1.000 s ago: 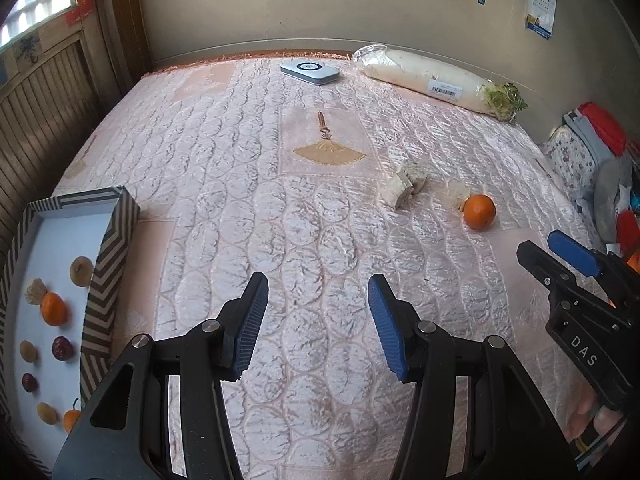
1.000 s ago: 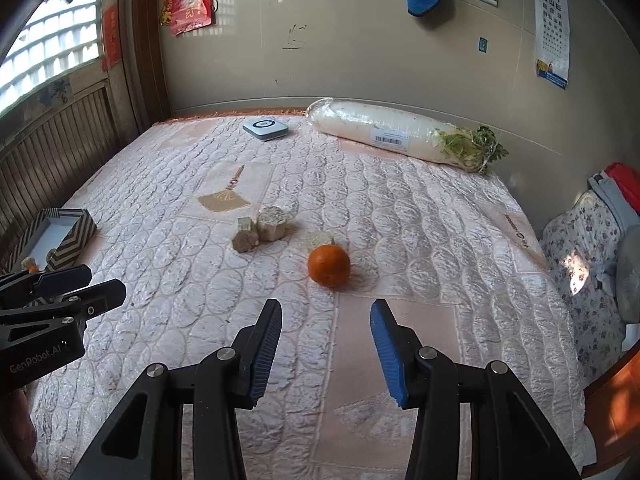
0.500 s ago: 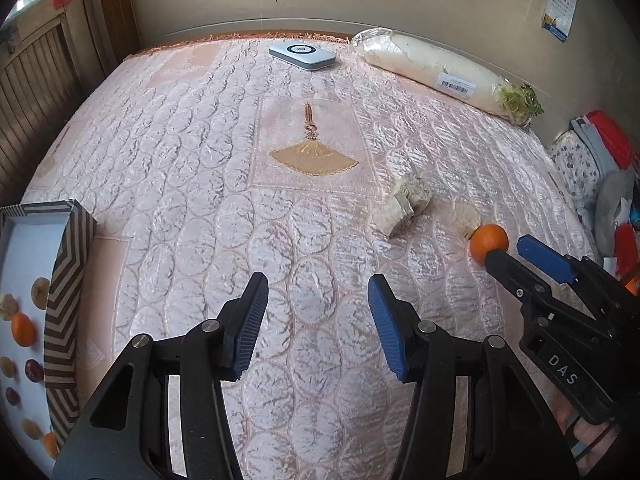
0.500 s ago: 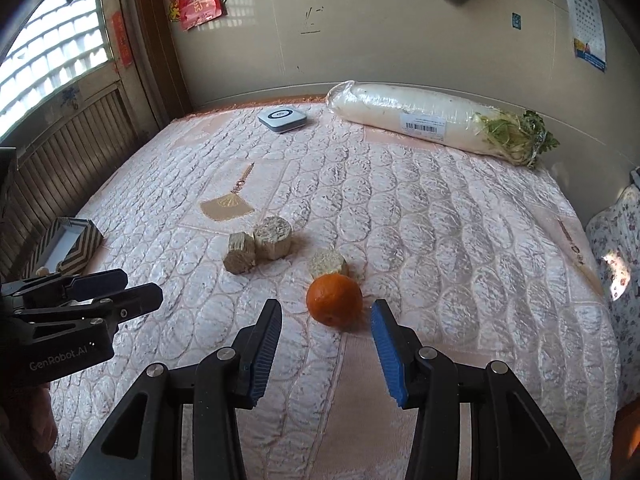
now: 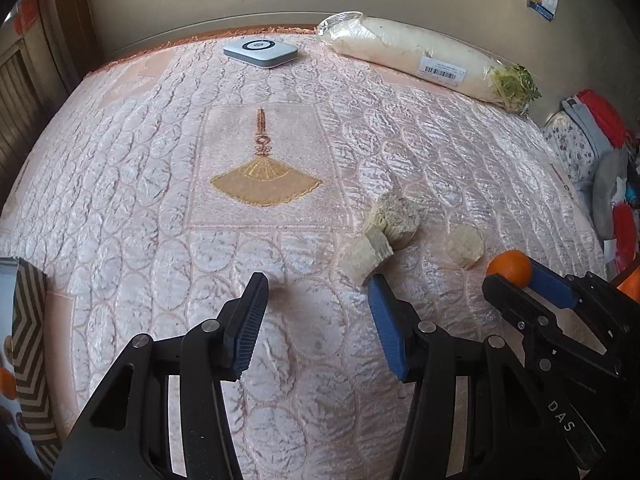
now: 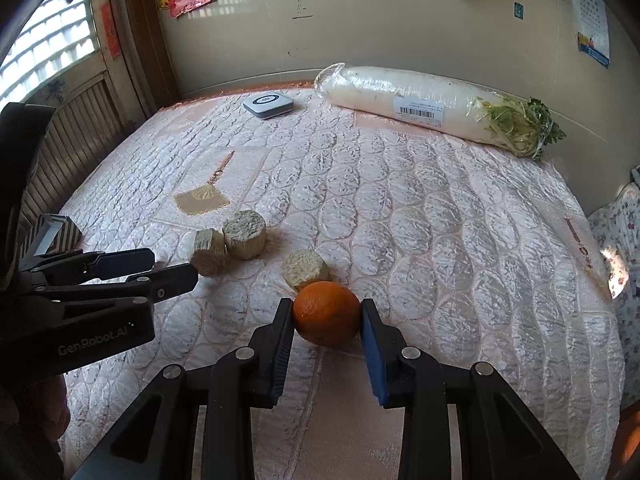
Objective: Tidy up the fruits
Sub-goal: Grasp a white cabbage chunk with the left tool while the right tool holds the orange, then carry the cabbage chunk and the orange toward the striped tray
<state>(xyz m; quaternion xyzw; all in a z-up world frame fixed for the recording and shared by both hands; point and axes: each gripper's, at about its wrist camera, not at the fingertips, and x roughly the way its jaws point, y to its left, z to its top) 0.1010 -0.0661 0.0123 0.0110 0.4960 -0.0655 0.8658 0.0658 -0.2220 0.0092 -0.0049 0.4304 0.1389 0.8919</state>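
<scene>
Right hand-held gripper (image 6: pixel 326 314), black-framed with blue pads: jaws set to either side of the round orange fruit (image 6: pixel 327 313), both pads at or just against its skin; whether full clamping force is applied cannot be told; the fruit rests on the pink quilted bedspread (image 6: pixel 420 240). Just beyond the fruit, touching or nearly so, a pale cut cylindrical chunk (image 6: pixel 305 268); further ahead and to the left, two more pale chunks (image 6: pixel 230 240) lying together. Left hand-held gripper (image 5: pixel 316 312): jaws wide, holding nothing, poised above bare quilt with the paired chunks just ahead of its right finger. At its far left, the chevron-striped tray (image 5: pixel 30 344), with a small orange fruit just visible inside at the frame edge. Far ahead, by the wall, a flat grey-white device (image 6: pixel 267 105) and a long plastic-wrapped white radish (image 6: pixel 420 100). Step in hand, as judged: grasping the fruit; the next move calls for a firm close, a lift, and carriage leftward to the tray.
</scene>
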